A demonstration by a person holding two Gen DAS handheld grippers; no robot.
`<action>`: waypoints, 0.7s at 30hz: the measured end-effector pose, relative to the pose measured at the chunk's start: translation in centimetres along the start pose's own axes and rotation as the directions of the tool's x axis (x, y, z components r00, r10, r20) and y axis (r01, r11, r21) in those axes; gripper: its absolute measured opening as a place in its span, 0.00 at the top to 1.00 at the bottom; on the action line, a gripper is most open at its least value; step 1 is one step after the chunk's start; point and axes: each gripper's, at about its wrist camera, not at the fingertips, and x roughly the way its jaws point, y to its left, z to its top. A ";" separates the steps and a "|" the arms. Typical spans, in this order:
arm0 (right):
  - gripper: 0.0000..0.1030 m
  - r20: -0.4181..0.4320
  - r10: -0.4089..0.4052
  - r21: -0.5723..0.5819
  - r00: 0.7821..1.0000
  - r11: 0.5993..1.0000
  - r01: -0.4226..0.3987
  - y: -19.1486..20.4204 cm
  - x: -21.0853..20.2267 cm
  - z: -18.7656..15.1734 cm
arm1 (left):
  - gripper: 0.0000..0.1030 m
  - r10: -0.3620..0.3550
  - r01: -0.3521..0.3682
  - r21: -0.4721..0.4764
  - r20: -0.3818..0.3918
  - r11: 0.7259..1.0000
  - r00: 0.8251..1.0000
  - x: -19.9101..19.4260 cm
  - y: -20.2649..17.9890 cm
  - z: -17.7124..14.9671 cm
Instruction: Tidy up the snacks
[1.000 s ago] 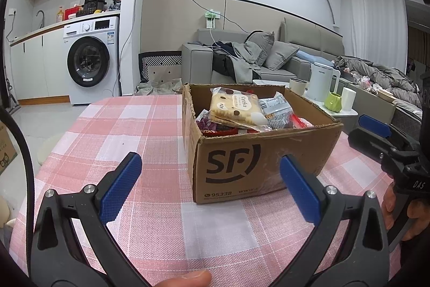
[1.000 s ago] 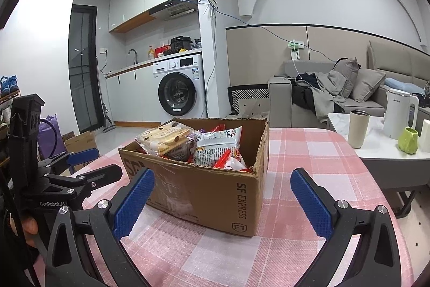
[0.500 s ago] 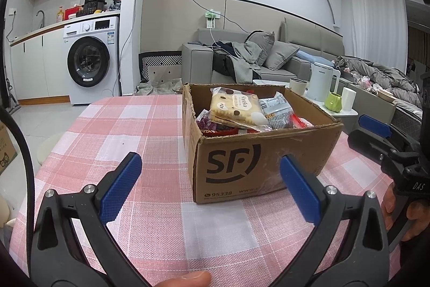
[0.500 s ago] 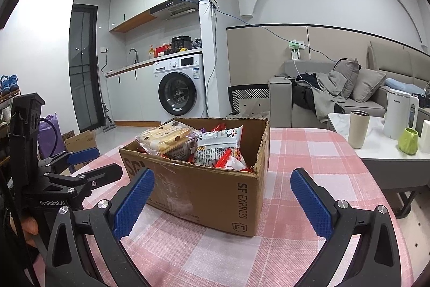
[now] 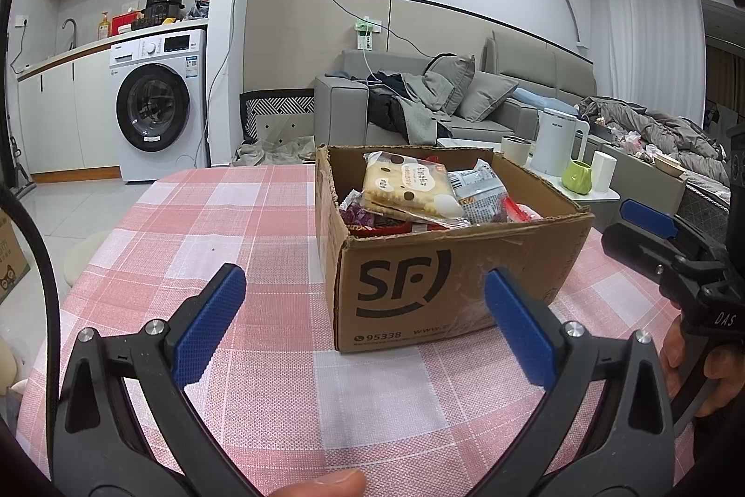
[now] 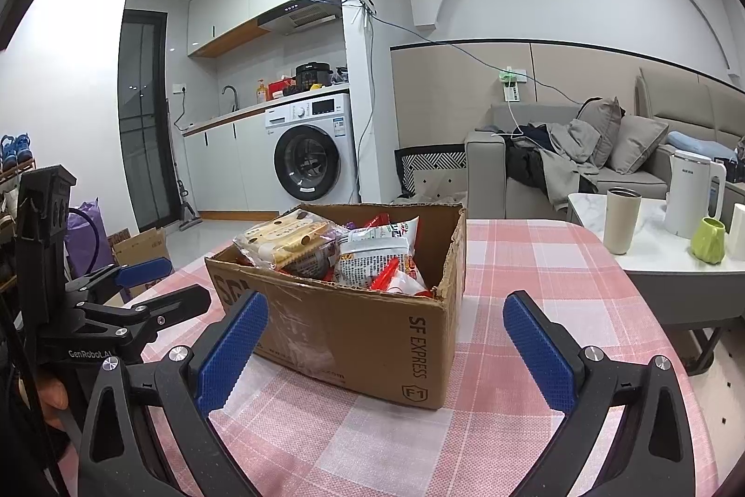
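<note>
"SF", "95338", "SF EXPRESS" on cardboard box (image 5: 447, 278) — "GenRobot.AI" on left gripper (image 6: 139, 287)

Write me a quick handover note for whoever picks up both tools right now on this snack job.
Left tool: open, empty, short of the cardboard box.
Right tool: open, empty, facing the box's corner.
Box stands on the checked tablecloth, piled with snack packets; the biscuit pack lies on top.
Done: nothing visibly taken out.
Left: all sorting; the biscuit pack looks easiest to lift first.
</note>
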 end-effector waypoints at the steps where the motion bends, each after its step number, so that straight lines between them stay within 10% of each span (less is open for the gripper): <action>1: 0.00 0.000 0.000 0.000 1.000 1.000 0.000 0.0 0.0 0.0 | 0.01 0.000 0.000 0.000 0.000 1.000 1.000 0.0 0.0 0.0; 21: 0.00 -0.001 0.000 0.001 1.000 1.000 0.000 0.0 0.0 0.0 | 0.01 0.000 0.000 0.001 0.001 1.000 1.000 -0.1 -0.1 -0.1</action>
